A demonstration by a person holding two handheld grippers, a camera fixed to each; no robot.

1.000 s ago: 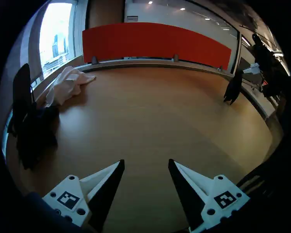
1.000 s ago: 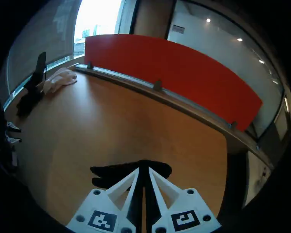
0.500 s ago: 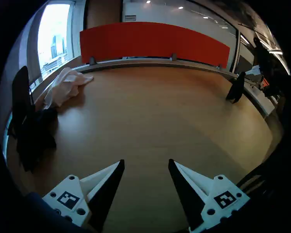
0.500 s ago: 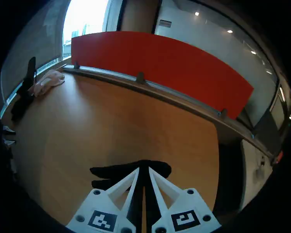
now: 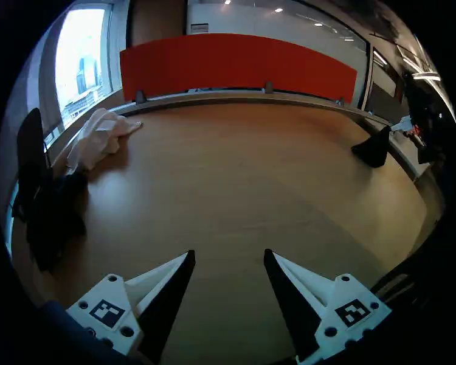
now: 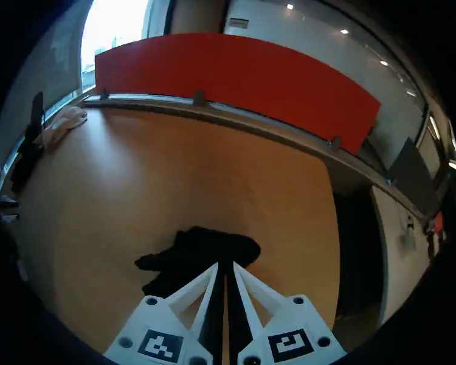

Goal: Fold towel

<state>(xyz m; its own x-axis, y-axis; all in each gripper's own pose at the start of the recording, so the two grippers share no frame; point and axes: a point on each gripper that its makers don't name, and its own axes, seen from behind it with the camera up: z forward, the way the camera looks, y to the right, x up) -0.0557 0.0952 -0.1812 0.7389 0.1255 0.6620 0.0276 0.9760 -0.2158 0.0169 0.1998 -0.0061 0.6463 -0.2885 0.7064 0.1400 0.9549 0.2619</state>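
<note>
Daylight blazes through the blown-out window (image 5: 82,67), ceiling spots (image 5: 278,10) glint above, the table (image 5: 240,176) sits dim and warm, fisheye edges bend and darken.

My right gripper (image 6: 225,267) hides the near edge of the dark cloth (image 6: 197,250) at 6 o'clock; the left gripper view's dark heap (image 5: 45,213) at 9 o'clock (too dim) I cannot identify.
</note>
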